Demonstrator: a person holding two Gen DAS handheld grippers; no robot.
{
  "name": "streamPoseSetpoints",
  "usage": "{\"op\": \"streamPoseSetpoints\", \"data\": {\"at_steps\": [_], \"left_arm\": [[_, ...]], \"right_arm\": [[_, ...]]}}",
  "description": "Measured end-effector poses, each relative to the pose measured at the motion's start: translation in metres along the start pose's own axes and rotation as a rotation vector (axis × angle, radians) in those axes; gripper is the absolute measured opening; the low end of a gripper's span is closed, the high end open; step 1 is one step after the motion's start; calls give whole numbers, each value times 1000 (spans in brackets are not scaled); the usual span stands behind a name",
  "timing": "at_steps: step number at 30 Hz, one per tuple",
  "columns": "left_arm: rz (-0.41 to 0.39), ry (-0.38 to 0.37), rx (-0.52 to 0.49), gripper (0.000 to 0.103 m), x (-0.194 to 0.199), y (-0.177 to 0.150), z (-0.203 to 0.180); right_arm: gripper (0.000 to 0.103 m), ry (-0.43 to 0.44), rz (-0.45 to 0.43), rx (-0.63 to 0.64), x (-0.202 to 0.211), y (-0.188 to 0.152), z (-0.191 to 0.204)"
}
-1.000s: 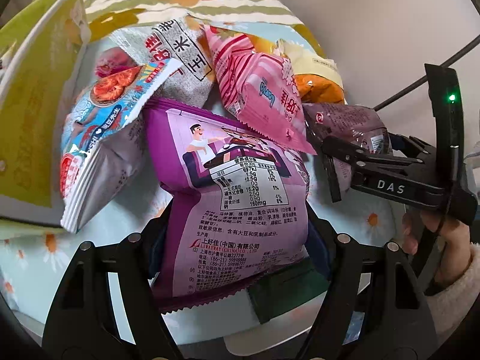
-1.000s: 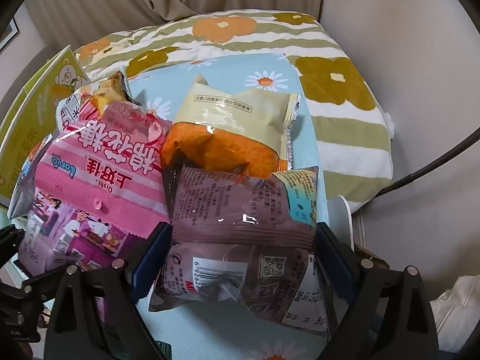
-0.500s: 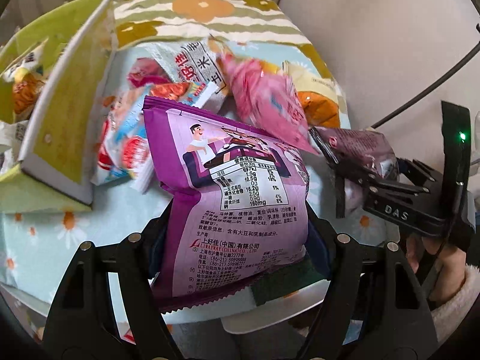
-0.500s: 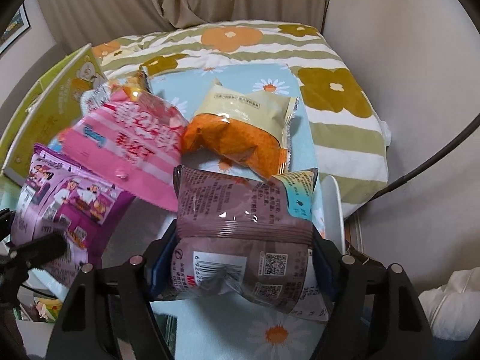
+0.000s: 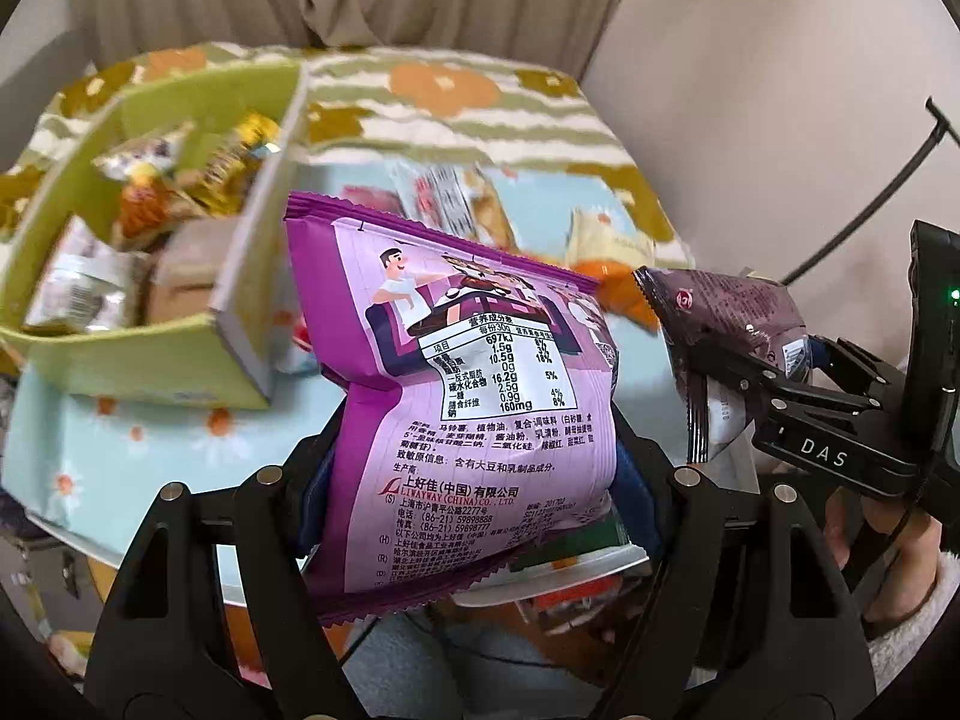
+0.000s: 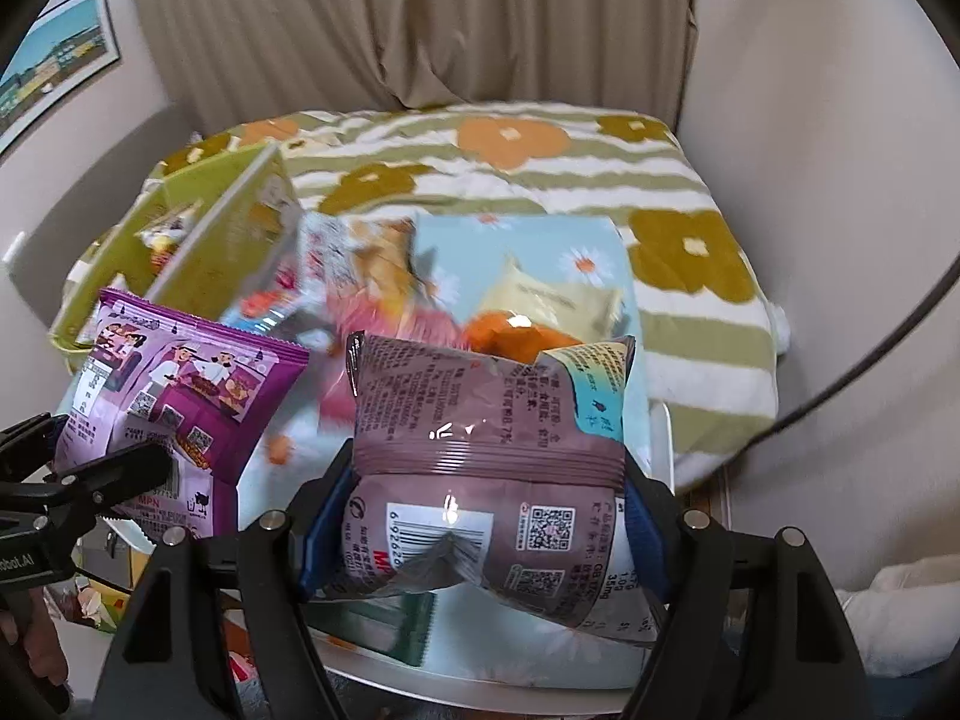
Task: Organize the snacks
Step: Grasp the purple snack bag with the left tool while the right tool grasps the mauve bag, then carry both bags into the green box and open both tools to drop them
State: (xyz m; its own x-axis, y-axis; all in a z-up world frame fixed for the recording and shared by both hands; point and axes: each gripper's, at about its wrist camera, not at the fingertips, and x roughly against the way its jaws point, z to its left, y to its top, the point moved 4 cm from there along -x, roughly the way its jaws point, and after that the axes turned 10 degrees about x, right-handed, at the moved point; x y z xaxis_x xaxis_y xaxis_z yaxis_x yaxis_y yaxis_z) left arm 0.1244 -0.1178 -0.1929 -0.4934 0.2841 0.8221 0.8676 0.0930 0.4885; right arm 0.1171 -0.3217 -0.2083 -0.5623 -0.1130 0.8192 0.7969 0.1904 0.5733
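Note:
My left gripper (image 5: 474, 480) is shut on a purple snack bag (image 5: 468, 396), held upright above the table with its printed back toward the camera. My right gripper (image 6: 480, 516) is shut on a brown snack bag (image 6: 486, 420), which is creased where the blue pads pinch it. In the left wrist view the right gripper (image 5: 738, 378) hangs to the right with the brown bag (image 5: 726, 312) in it. From the right wrist, the left gripper (image 6: 108, 474) and the purple bag (image 6: 174, 396) are at the left. Both bags are off the table.
A green cardboard box (image 5: 150, 360) with several snacks inside stands at the left on the daisy-print cloth (image 5: 120, 450). Loose packets remain behind, among them an orange-and-cream bag (image 6: 540, 312) and a pink one (image 6: 384, 324). A flowered blanket (image 6: 510, 168) and a curtain lie beyond; a wall is on the right.
Both grippers have risen away from the pile, each carrying its bag. The right jaws narrowed onto the brown bag. The green box's inside has come into view.

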Motion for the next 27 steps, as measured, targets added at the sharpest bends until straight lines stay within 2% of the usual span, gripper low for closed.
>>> {"op": "streamPoseSetpoints", "data": {"at_steps": [6,14,21,27], "left_arm": [[-100,9,36,73,41,25,22],[-212,37,81,73,77,77,72],[-228,74,102,73,85,129,128],[-212,84,97,73,76,172,173]], "right_arm": [[72,35,-74,31,21,28,24],[73,77,-160,90,39,90,73],[73,125,-217,132,30,156,131],[73,158,-229,142,7,203,175]]}}
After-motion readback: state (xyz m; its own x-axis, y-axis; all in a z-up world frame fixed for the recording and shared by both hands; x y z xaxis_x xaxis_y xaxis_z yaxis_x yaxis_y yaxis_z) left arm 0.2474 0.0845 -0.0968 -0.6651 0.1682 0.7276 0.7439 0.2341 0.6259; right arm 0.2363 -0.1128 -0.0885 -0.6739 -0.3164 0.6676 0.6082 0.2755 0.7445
